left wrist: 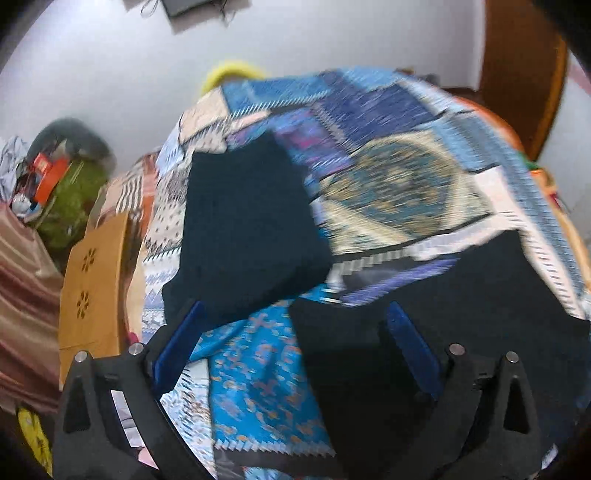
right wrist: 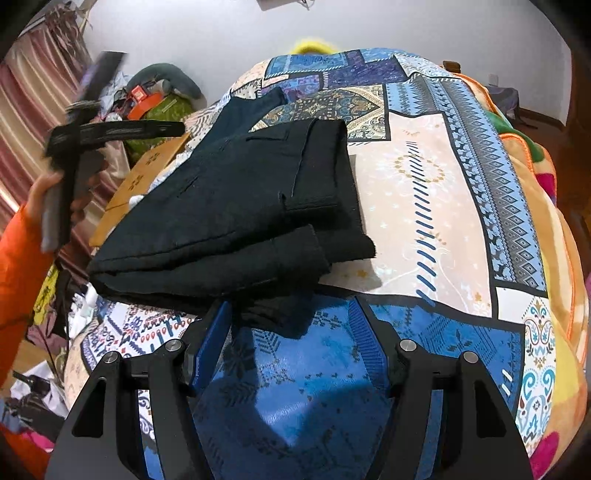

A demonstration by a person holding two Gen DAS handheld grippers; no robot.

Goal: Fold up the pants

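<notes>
Black pants (right wrist: pixel 236 206) lie folded in a thick stack on a patterned blue bedspread (right wrist: pixel 424 206). My right gripper (right wrist: pixel 291 310) is open, its blue pads (right wrist: pixel 210 343) spread just in front of the stack's near edge, holding nothing. The other gripper (right wrist: pixel 74 147) shows in the right wrist view, raised in a hand at the far left, away from the bed. In the blurred left wrist view, my left gripper (left wrist: pixel 295 314) is open and empty above the bedspread (left wrist: pixel 388 177), with dark pants fabric (left wrist: pixel 243 232) ahead and more (left wrist: pixel 461 295) at the right.
A wooden stool (right wrist: pixel 144 177) stands beside the bed at left, with a cluttered pile (right wrist: pixel 155 99) behind it. An orange blanket (right wrist: pixel 546 206) edges the bed's right side. A white wall (right wrist: pixel 332 26) is at the back, striped curtains (right wrist: pixel 33 103) at left.
</notes>
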